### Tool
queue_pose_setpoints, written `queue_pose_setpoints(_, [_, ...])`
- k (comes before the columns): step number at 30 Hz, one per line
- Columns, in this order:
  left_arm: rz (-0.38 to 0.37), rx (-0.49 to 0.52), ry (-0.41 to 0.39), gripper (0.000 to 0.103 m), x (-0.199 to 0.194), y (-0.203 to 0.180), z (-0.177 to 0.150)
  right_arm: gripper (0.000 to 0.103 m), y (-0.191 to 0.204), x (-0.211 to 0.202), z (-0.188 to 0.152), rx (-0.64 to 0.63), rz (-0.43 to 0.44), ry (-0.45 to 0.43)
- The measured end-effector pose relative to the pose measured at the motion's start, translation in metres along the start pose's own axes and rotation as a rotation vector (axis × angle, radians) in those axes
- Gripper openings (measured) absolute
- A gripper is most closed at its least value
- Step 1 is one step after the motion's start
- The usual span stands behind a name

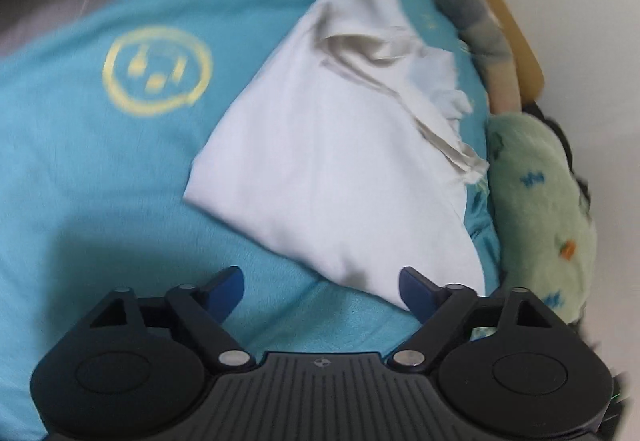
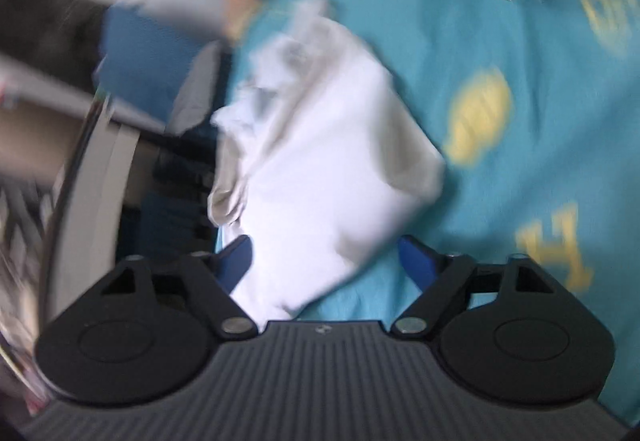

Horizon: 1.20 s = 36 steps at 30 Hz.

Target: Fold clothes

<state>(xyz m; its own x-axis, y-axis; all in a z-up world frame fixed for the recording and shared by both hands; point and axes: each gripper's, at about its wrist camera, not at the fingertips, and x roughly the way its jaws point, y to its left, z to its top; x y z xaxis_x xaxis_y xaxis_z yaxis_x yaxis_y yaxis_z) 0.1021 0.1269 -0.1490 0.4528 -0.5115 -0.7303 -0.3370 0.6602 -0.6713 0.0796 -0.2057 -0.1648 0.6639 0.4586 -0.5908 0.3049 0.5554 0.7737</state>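
A white garment [image 1: 340, 161] lies folded on a teal bedsheet [image 1: 100, 169] with yellow prints; its far edge is rumpled and frayed. My left gripper [image 1: 322, 291] is open just short of the garment's near corner, with nothing between its blue fingers [image 1: 230, 287]. The right wrist view is heavily blurred. There the same white garment [image 2: 320, 169] reaches down between the blue fingers [image 2: 416, 257] of my right gripper [image 2: 326, 261], which is open around the cloth's near end without clamping it.
A green plush toy [image 1: 540, 201] lies right of the garment, and a striped pink and grey one [image 1: 472, 13] beyond it against a tan headboard [image 1: 512, 25]. In the right wrist view the bed edge drops off at left toward blurred furniture [image 2: 80, 161].
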Motion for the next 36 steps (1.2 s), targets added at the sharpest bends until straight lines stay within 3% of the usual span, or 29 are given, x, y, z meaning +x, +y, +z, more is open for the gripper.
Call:
queue_pose_setpoints(2, [-0.040,-0.055,-0.033,0.079,0.001,0.009,0.006,0.070,-0.016,0.008,0.003,0.099,0.006,0.009])
queue_pose_setpoints(4, [-0.045,-0.084,-0.069,0.068,0.002,0.013,0.013,0.068,-0.021,0.016,0.007,0.122,0.005,-0.007])
queue_pose_setpoints(7, [-0.046,-0.114,-0.106,0.042,0.003,0.020,0.019,0.039,-0.021,0.024,0.011,0.127,0.005,-0.025])
queue_pose_setpoints(8, [-0.049,-0.118,-0.114,0.026,0.002,0.022,0.020,0.023,-0.021,0.027,0.012,0.123,0.004,-0.031])
queue_pose_setpoints(9, [-0.053,-0.121,-0.123,0.014,0.001,0.024,0.021,0.015,-0.017,0.028,0.013,0.098,-0.004,-0.039])
queue_pose_setpoints(11, [-0.064,-0.112,-0.144,0.009,-0.003,0.021,0.022,0.011,-0.011,0.025,0.013,0.065,-0.008,-0.050])
queue_pose_setpoints(14, [-0.106,-0.061,-0.189,0.005,-0.021,0.004,0.021,0.009,0.000,0.012,0.015,0.028,0.029,-0.082])
queue_pose_setpoints(21, [-0.308,0.007,-0.256,0.004,-0.100,-0.034,0.007,0.008,0.037,-0.051,0.018,-0.044,0.132,-0.163])
queue_pose_setpoints(26, [-0.325,0.088,-0.224,0.004,-0.146,-0.052,-0.025,0.008,0.055,-0.105,0.006,-0.089,0.177,-0.181])
queue_pose_setpoints(30, [-0.339,0.144,-0.200,0.004,-0.179,-0.051,-0.067,0.008,0.046,-0.151,-0.027,-0.116,0.182,-0.174])
queue_pose_setpoints(33, [-0.361,0.157,-0.166,0.004,-0.187,-0.039,-0.094,0.008,0.042,-0.178,-0.056,-0.221,0.136,-0.205])
queue_pose_setpoints(36, [-0.360,0.148,-0.147,0.004,-0.179,-0.037,-0.098,0.008,0.027,-0.188,-0.068,-0.181,0.134,-0.203])
